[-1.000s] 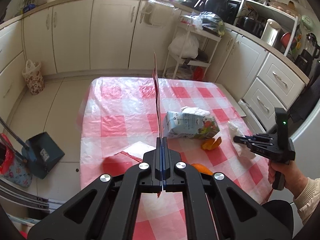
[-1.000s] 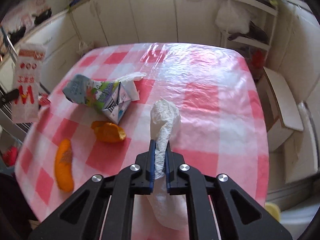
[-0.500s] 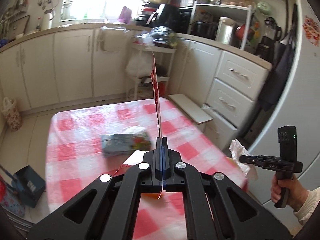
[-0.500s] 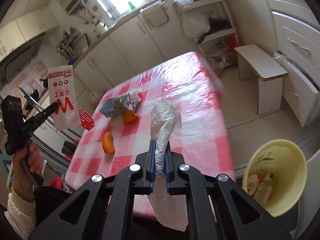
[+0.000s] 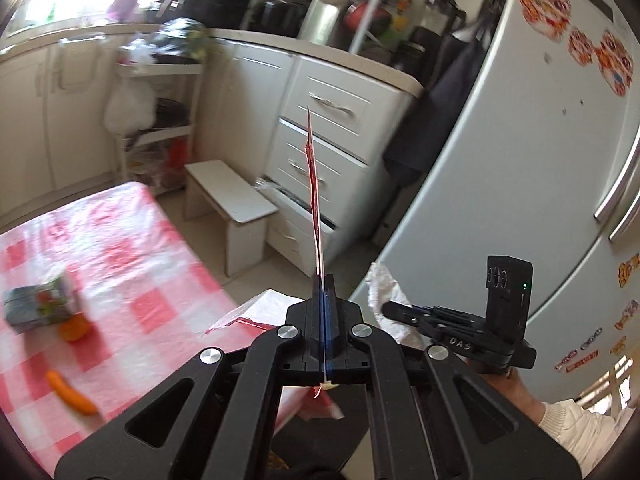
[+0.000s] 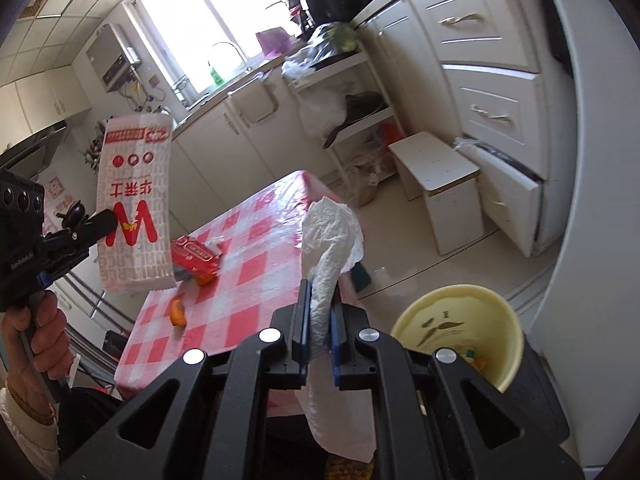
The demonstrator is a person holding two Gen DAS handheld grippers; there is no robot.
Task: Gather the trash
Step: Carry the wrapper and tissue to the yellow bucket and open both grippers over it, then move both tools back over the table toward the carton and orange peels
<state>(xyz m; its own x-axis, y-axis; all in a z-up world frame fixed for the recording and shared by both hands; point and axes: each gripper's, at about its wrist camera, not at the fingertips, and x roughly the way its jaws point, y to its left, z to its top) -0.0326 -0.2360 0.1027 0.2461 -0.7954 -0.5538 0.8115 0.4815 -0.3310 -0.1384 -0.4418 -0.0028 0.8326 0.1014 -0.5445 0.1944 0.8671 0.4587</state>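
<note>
My left gripper (image 5: 322, 280) is shut on a flat white-and-red paper bag (image 5: 314, 200), which this view shows edge on. From the right wrist view the same bag (image 6: 134, 204) hangs in the air at the left, in the left gripper (image 6: 108, 220). My right gripper (image 6: 320, 292) is shut on a crumpled white tissue (image 6: 332, 232), up in the air beside the table's corner. A yellow bin (image 6: 500, 320) with some trash inside stands low at the right, close to that gripper. On the red-checked table (image 5: 120, 248) lie a crushed carton (image 5: 38, 304) and orange peels (image 5: 74, 328).
A white stool (image 6: 436, 172) stands on the floor past the table, in front of white drawers (image 6: 492, 112), one of them pulled out. A tall fridge (image 5: 520, 160) fills the right side. A wire shelf rack (image 6: 356, 92) with bags stands against the cabinets.
Both grippers have swung away from above the table toward the fridge side, each still holding its item. The yellow bin has come into the right wrist view and now sits close.
</note>
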